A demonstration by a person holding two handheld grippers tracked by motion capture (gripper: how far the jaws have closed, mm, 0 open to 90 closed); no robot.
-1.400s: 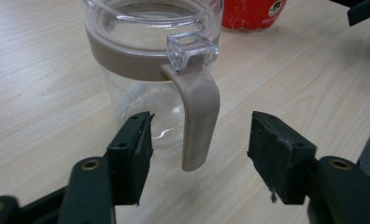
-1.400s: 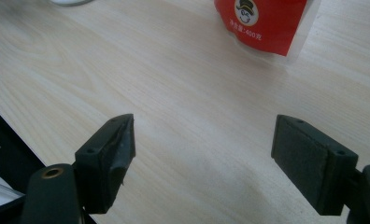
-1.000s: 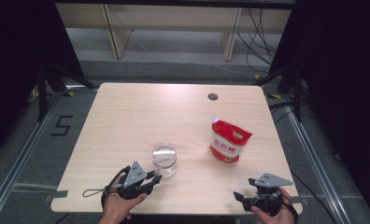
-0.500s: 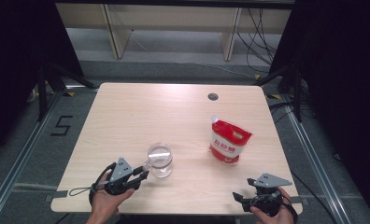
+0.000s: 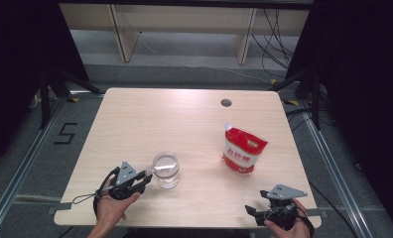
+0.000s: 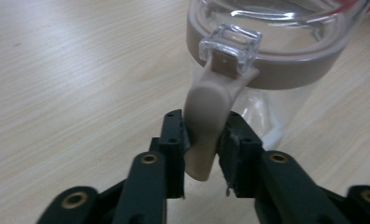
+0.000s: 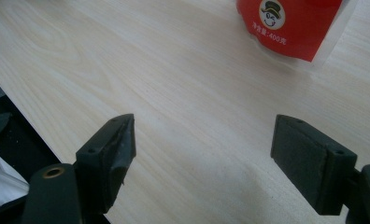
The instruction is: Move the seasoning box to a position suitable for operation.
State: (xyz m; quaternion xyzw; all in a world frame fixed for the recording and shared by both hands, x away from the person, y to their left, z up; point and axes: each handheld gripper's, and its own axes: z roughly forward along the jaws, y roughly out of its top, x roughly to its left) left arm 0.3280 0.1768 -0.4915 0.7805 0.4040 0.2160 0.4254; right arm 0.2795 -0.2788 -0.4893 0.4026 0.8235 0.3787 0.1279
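The clear jar [image 5: 165, 170] stands upright on the wooden table [image 5: 184, 124], and I use this jar as the landmark. It has a transparent lid with a beige ring [image 6: 286, 74] around the rim. From a clear hinge block [image 6: 230, 44] on the lid a beige latch tab [image 6: 206, 126] hangs down along the side of the jar.

The left gripper [image 5: 146, 177] lies just beside the jar, on the side near the person, and points toward it. In the left gripper view its two black jaws stand on each side of the latch tab and the pads press on it, so the tool is clenched on this tab. The left hand [image 5: 111, 201] holds the gripper body near the table edge, and a thin cable [image 5: 83, 198] trails from it.

The red and white pouch [image 5: 241, 151] stands well apart from the jar, to the right of it in the high view, with its spout at the upper corner. In the right gripper view the lower part of this pouch [image 7: 295, 28] shows printed characters and a small cartoon face.

The right gripper [image 5: 254, 214] rests far from the jar, at the near right edge of the table, in the right hand [image 5: 289, 225]. Its jaws stand wide apart with bare table between them, so it is released and grasps nothing.
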